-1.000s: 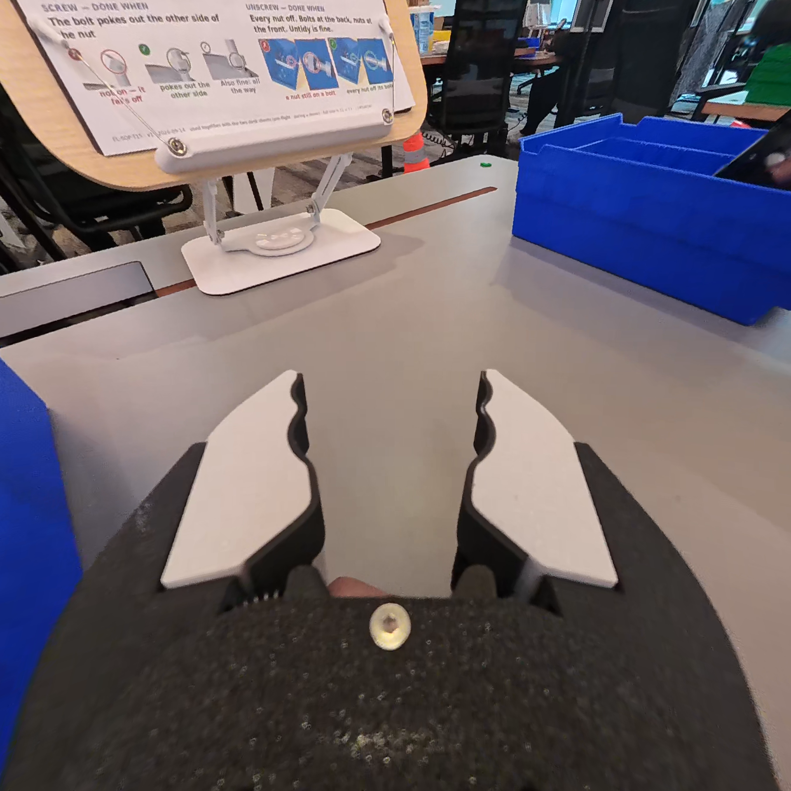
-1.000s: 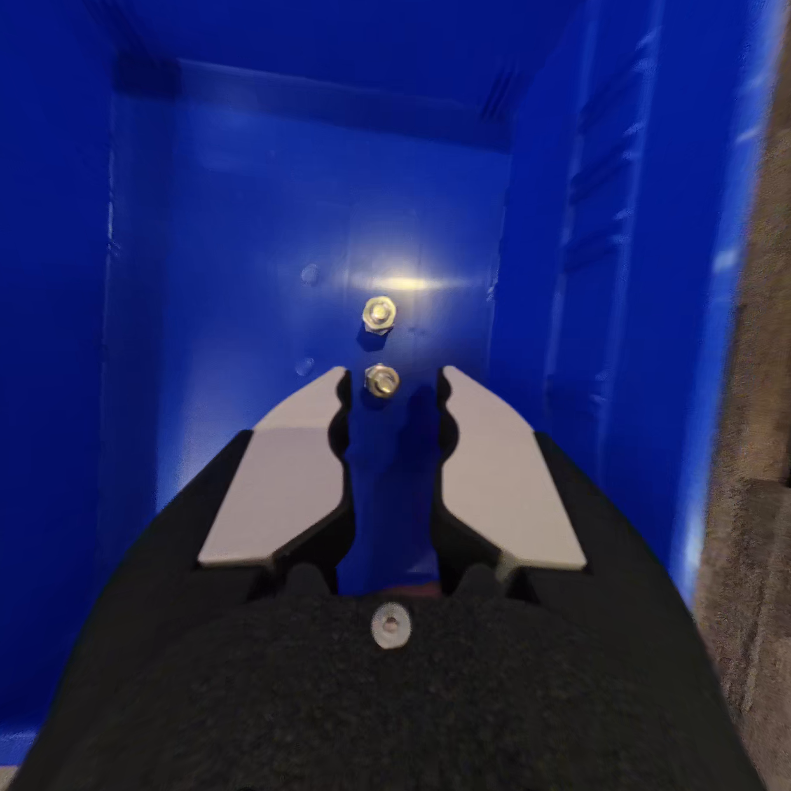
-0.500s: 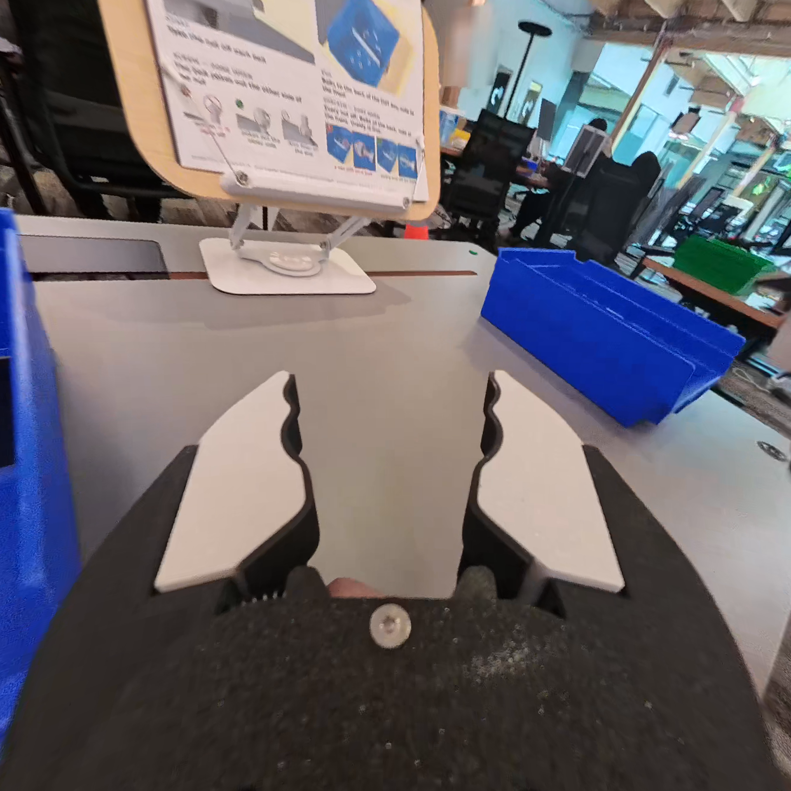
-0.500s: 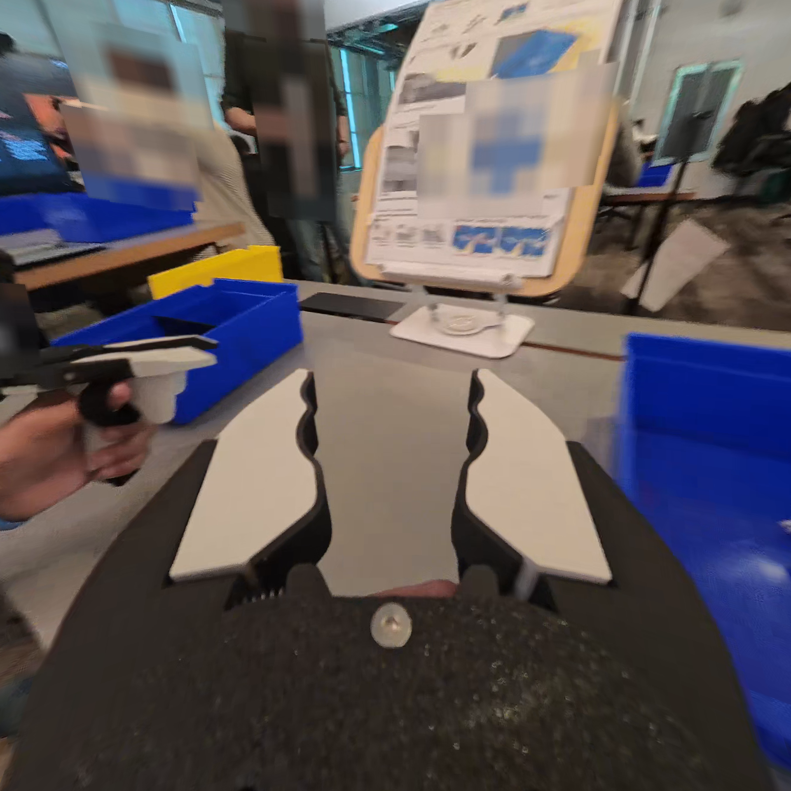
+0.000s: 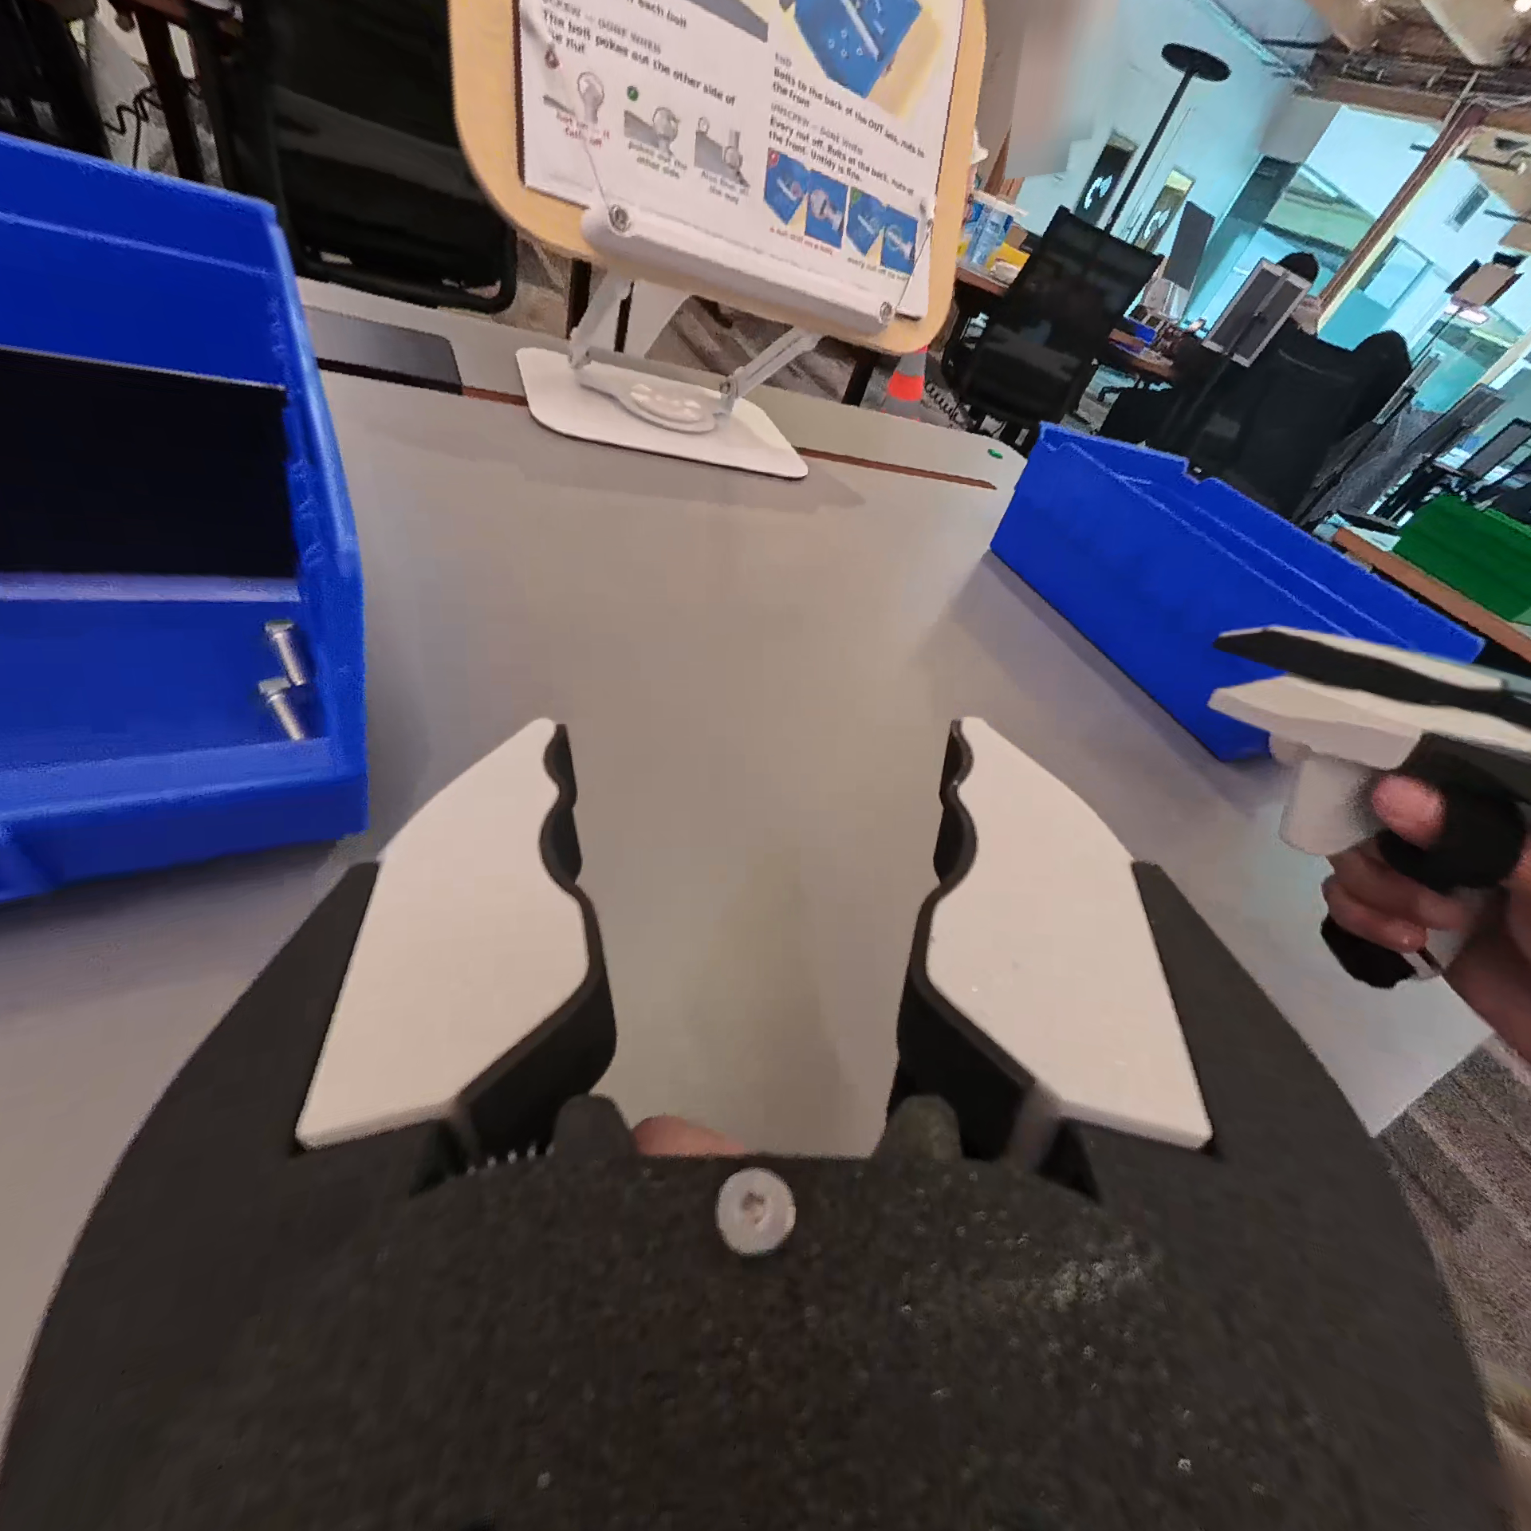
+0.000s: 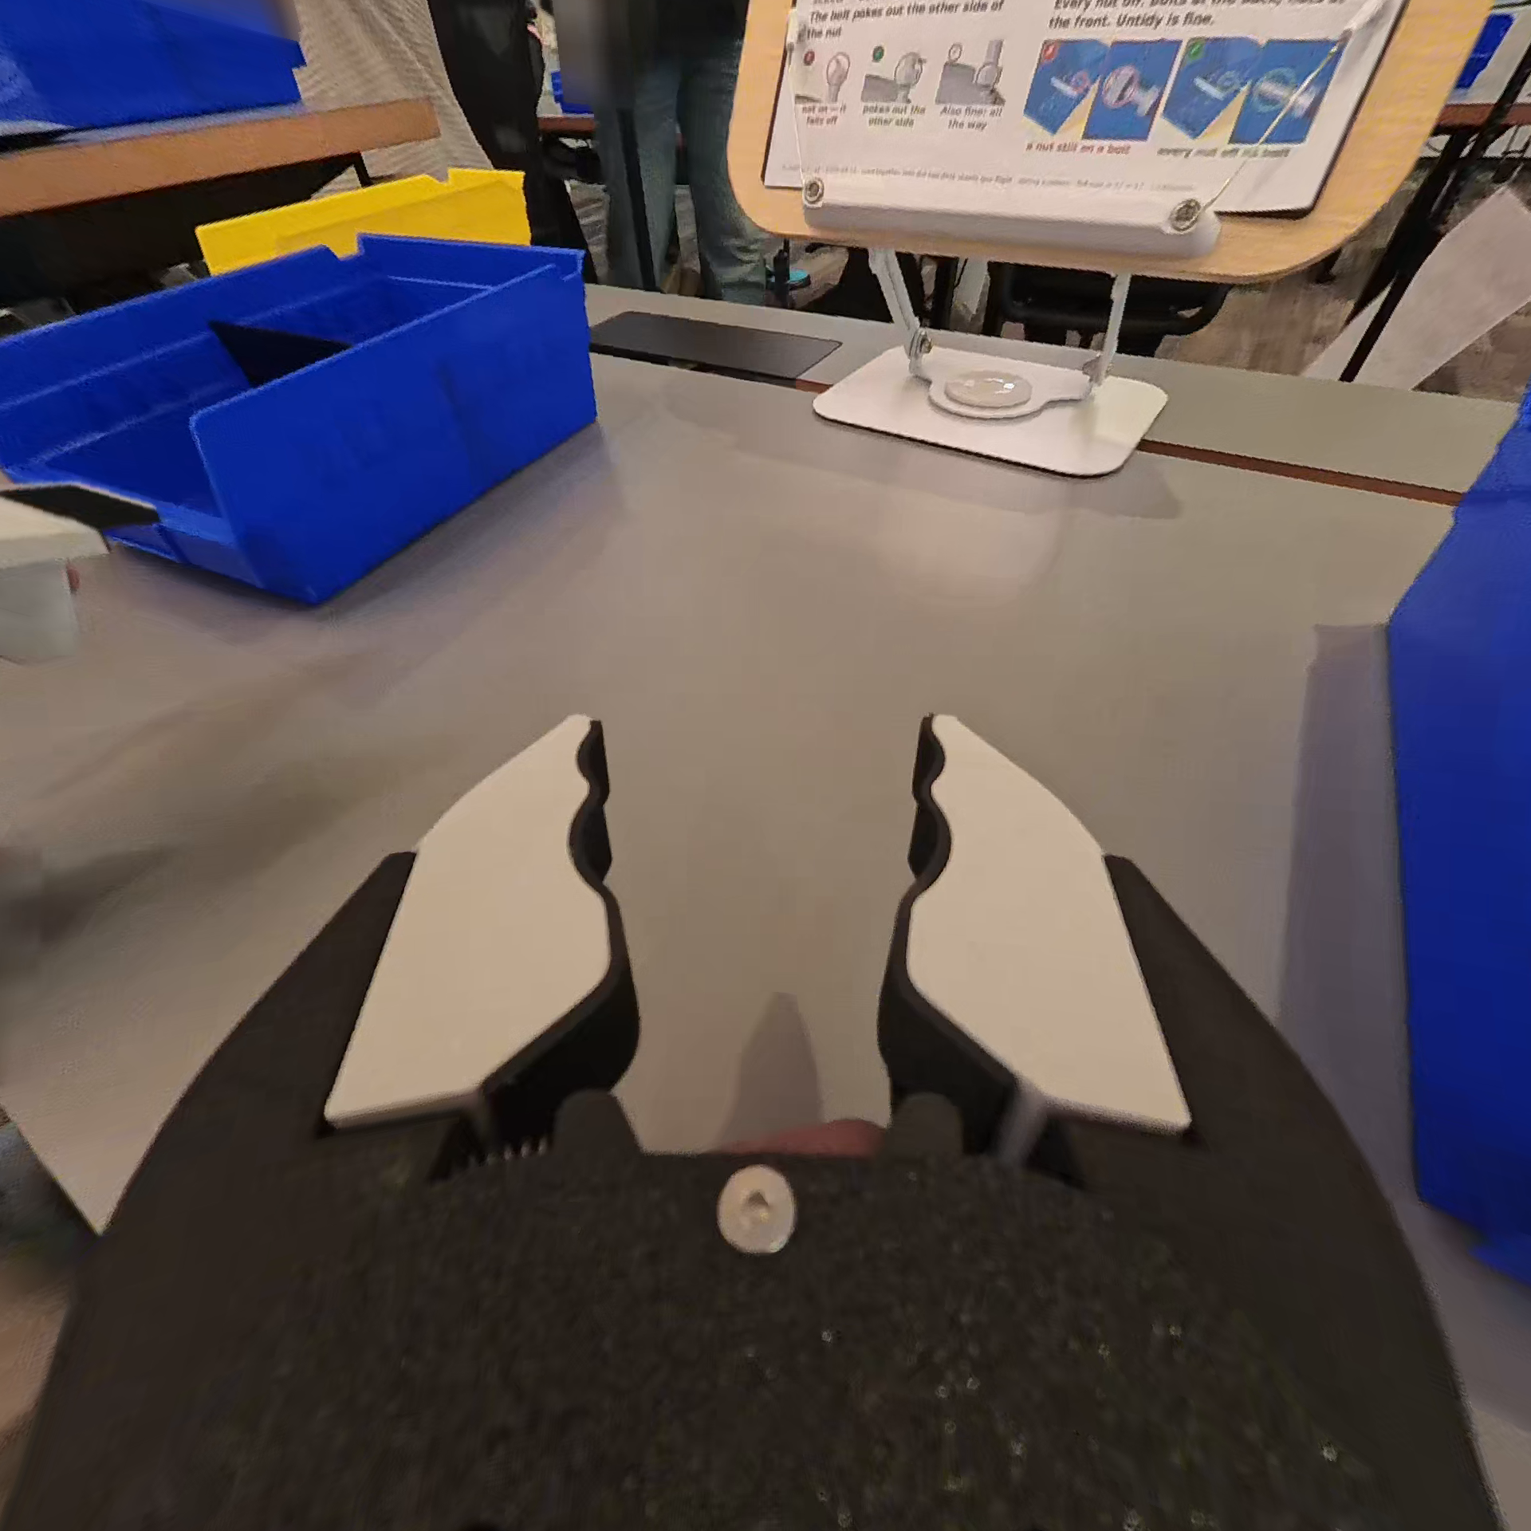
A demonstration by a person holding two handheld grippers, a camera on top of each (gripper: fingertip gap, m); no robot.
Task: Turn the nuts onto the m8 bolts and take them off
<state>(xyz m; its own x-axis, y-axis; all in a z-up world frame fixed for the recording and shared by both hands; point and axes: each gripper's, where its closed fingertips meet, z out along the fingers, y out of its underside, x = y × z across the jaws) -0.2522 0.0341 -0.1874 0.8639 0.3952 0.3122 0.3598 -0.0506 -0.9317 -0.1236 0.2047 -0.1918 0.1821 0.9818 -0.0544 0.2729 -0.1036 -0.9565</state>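
Above the grey table your left gripper and right gripper are both open and empty; two bolts lie in the left blue bin.

Two bolts in left bin

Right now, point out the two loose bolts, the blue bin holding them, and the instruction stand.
bolts (image 5: 284,679), left wrist view, on the gap where the two shanks meet.
blue bin (image 5: 166,795), left wrist view, on its front wall.
instruction stand (image 6: 990,414), right wrist view, on its white base plate.
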